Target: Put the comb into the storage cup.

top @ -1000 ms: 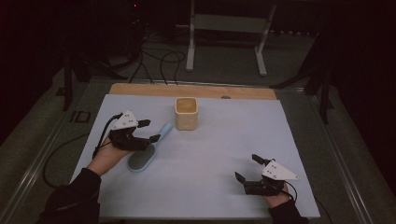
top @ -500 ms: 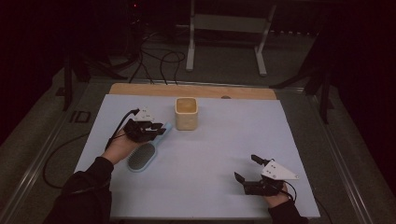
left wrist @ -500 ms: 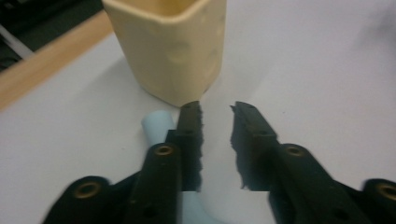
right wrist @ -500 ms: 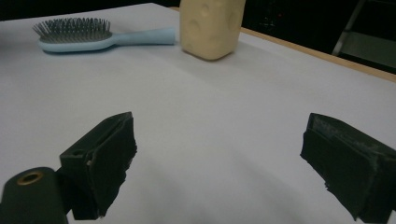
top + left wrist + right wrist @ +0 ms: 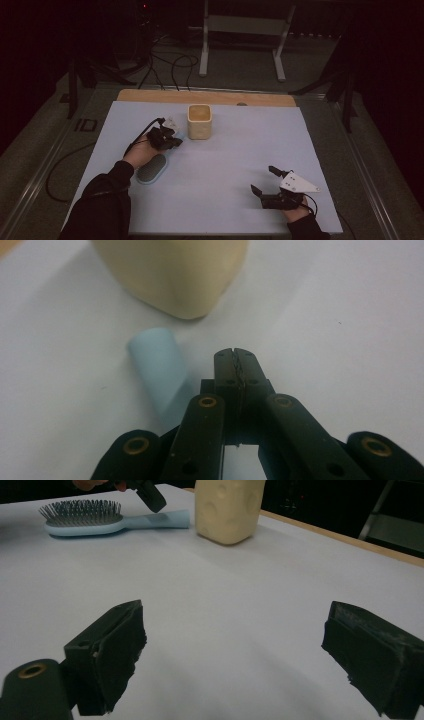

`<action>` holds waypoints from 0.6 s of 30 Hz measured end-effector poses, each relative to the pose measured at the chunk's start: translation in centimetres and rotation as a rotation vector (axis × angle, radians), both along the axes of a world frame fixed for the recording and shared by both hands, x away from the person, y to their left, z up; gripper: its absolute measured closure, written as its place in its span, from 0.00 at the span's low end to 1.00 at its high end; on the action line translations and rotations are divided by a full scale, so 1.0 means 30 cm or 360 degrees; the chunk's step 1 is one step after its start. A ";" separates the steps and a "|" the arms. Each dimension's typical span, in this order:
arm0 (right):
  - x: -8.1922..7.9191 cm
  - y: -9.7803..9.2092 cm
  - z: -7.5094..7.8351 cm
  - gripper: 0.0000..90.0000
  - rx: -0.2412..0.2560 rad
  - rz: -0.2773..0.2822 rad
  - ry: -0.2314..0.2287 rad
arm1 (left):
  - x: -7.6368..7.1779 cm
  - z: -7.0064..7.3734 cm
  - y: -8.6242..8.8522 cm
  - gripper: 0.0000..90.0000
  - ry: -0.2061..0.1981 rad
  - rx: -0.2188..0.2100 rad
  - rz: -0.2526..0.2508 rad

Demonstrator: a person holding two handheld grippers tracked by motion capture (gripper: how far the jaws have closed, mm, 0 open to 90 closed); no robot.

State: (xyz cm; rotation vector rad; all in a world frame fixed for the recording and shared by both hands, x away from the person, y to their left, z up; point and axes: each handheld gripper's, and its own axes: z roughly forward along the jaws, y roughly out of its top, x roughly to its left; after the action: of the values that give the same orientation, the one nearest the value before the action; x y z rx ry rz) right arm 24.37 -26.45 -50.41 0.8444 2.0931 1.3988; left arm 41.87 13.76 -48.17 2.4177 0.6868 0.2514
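A light-blue hairbrush (image 5: pixel 151 168) lies bristles up on the white table, its handle (image 5: pixel 159 371) pointing at a cream cup (image 5: pixel 200 121). My left gripper (image 5: pixel 174 140) hovers over the handle's end, close to the cup (image 5: pixel 175 275). Its jaws are shut with nothing between them (image 5: pixel 235 358), and the handle lies just to their left. My right gripper (image 5: pixel 263 180) rests near the table's front right, open and empty (image 5: pixel 240 655). From there the brush (image 5: pixel 85 517), the cup (image 5: pixel 227 510) and the left gripper (image 5: pixel 150 495) show far off.
The white sheet (image 5: pixel 235 160) covers the table, with a wooden strip (image 5: pixel 210 97) along its far edge. A cable (image 5: pixel 142 134) trails from the left gripper. Beyond the table, a metal stand (image 5: pixel 240 30) and floor cables sit in the dark.
The left gripper has moved forward and to the right along the brush, from over its head to the handle's end by the cup. The right gripper has stayed put.
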 end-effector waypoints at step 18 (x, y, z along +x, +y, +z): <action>0.000 -0.002 0.001 0.11 0.0015 0.0004 0.0003 | 0.066 -0.039 0.010 1.00 0.0048 0.0184 0.0065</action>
State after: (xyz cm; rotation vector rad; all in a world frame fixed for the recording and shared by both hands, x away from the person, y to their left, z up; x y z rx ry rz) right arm 24.37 -26.50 -50.38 0.8472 2.0913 1.4106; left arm 43.85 14.07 -49.33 2.5238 0.7548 0.2783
